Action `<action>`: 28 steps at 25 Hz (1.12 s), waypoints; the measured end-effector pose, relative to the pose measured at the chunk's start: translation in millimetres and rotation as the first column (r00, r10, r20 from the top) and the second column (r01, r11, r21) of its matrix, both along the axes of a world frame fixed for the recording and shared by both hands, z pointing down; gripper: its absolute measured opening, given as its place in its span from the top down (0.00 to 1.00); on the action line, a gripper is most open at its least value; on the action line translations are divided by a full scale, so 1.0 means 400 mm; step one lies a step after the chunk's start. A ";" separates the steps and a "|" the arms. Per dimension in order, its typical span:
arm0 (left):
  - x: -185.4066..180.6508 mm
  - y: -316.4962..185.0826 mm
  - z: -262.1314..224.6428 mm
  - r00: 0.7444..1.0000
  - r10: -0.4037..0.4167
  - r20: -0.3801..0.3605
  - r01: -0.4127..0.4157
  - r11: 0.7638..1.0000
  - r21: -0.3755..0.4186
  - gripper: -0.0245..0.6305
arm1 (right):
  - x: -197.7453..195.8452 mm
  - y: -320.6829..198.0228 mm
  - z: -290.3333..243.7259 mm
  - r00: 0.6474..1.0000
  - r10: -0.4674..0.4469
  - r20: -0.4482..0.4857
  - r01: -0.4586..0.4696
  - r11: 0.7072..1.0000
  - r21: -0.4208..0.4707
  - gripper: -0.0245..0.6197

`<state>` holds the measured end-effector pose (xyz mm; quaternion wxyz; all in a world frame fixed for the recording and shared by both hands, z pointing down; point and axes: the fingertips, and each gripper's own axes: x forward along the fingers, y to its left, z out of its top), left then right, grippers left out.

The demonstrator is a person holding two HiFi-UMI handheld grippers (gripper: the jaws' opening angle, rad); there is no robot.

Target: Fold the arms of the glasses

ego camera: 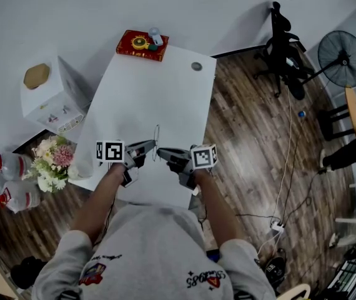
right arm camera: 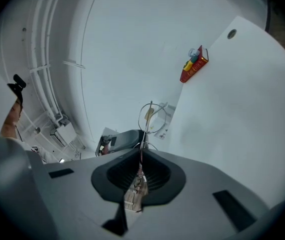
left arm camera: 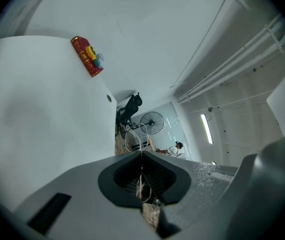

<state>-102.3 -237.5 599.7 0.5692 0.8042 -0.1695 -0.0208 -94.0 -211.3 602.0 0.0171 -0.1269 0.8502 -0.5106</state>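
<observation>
The glasses [ego camera: 156, 144] are held in the air above the near edge of the white desk [ego camera: 159, 86], pinched from both sides. The fingers of the left gripper [ego camera: 148, 147] are pressed together on the thin wire frame. Those of the right gripper [ego camera: 165, 156] are likewise closed on it. A red box [ego camera: 142, 45] is seen at the desk's far edge.

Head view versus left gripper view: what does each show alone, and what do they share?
Only the head view: the flowers, the bottles and the white carton beside the table. Only the left gripper view: the left gripper pinched shut on the wire of the glasses, and a ceiling light. Both: the glasses, the red box, the office chair, the fan.
</observation>
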 end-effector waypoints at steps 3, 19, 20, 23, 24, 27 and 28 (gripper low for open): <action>0.001 0.001 -0.003 1.000 0.006 -0.008 -0.006 1.000 0.022 0.95 | -0.012 0.001 0.005 1.000 0.011 -0.002 -0.011 1.000 0.008 0.93; -0.081 -0.053 0.013 0.991 -0.104 0.080 0.101 0.994 0.044 0.95 | 0.201 -0.117 -0.025 0.828 0.521 -0.209 -0.454 0.840 0.297 0.93; -0.086 -0.057 0.010 0.990 -0.112 0.081 0.108 0.993 0.046 0.95 | 0.227 -0.128 -0.044 0.792 0.569 -0.220 -0.480 0.804 0.350 0.95; -0.093 -0.068 0.000 0.988 -0.128 0.081 0.124 0.991 0.058 0.95 | 0.283 -0.148 -0.104 0.704 0.667 -0.244 -0.499 0.709 0.499 0.96; -0.094 -0.073 -0.003 0.988 -0.132 0.078 0.127 0.990 0.062 0.95 | 0.293 -0.152 -0.124 0.680 0.689 -0.253 -0.488 0.682 0.545 0.96; -0.093 -0.082 -0.020 0.989 -0.136 0.053 0.133 0.989 0.062 0.95 | 0.301 -0.155 -0.181 0.631 0.728 -0.267 -0.429 0.615 0.662 0.96; -0.095 -0.084 -0.026 0.989 -0.138 0.056 0.134 0.989 0.068 0.95 | 0.299 -0.154 -0.198 0.622 0.735 -0.268 -0.409 0.598 0.690 0.96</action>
